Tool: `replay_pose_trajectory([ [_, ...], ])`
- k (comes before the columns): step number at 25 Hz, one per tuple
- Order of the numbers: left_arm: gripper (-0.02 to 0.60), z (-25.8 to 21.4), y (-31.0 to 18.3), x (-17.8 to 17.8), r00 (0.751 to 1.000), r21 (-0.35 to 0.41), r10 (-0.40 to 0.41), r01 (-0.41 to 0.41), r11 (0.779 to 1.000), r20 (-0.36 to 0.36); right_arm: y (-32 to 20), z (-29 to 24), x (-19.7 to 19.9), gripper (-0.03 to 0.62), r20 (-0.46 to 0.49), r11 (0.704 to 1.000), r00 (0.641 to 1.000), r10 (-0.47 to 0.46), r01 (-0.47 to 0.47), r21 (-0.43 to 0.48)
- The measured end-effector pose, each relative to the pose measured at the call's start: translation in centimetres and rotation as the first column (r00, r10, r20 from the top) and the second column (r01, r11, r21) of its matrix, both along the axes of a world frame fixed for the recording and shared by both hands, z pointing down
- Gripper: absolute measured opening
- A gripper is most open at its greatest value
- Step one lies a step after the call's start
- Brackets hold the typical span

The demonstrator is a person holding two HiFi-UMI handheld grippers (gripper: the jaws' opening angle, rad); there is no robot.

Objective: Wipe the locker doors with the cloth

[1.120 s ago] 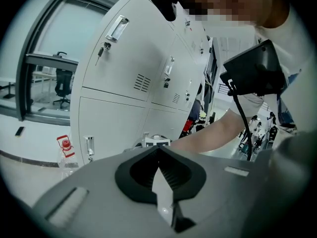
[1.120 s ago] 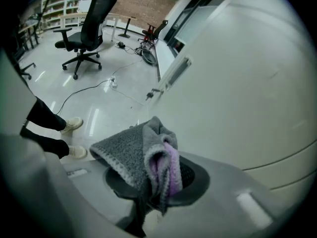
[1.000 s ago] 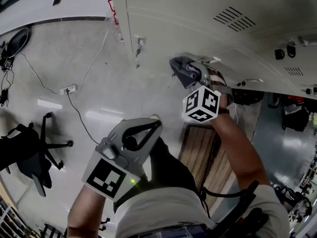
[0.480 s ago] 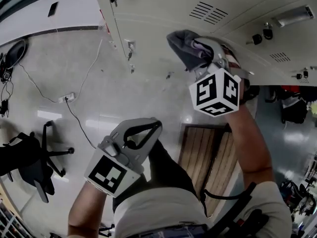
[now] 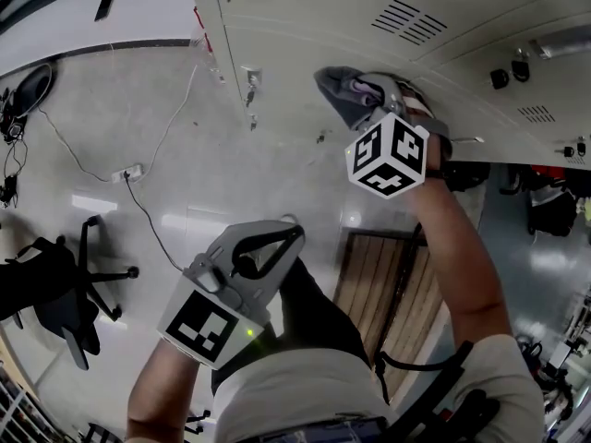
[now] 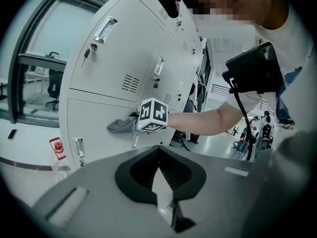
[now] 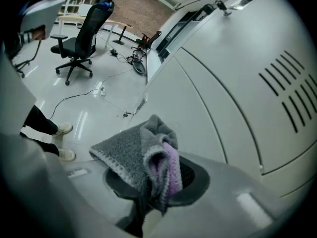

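Cloth [image 7: 141, 155], grey with a purple fold, is pinched in your right gripper [image 5: 367, 107] and held against the pale locker door [image 5: 305, 26], below its vent slots [image 5: 411, 21]. Your left gripper [image 5: 288, 236] hangs low, jaws pressed together on nothing. A key [image 5: 251, 81] dangles from the neighbouring door. A cable [image 5: 138, 201] and an office chair [image 5: 55, 284] occupy the floor.

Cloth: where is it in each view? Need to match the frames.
Head view: cloth upper centre, bunched in the right gripper, against the locker door.
Left gripper view: small grey wad centre-left, just left of the marker cube.
Right gripper view: bottom centre, clamped between the jaws.
Shared landmark: the door's vent slots.
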State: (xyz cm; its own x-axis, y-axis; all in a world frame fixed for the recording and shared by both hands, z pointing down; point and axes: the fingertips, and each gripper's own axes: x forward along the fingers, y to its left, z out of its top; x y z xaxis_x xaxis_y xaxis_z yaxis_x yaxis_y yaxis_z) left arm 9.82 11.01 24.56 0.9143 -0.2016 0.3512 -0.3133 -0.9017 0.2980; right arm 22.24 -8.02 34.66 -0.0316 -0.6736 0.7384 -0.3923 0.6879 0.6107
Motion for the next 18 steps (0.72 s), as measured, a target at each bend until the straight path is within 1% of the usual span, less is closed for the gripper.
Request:
replay_pose_trajectory([
  [6,0.002,0.6,-0.8,-0.5,1.000,-0.007,-0.004,0.004,1.000,0.011,-0.1,3.8,0.0,0.088,-0.023,0.999,1.000,0.010,-0.011,-0.040],
  [12,0.003,1.3,-1.6,-1.1,1.000,-0.023,-0.014,0.015,1.000,0.019,-0.2,9.3,-0.2,0.087,-0.027,0.992,0.999,0.032,-0.035,-0.120],
  [18,0.003,2.2,-2.4,-1.7,0.999,-0.041,-0.026,0.027,0.999,0.031,-0.2,15.9,-0.4,0.087,-0.029,0.976,0.998,0.054,-0.058,-0.208],
])
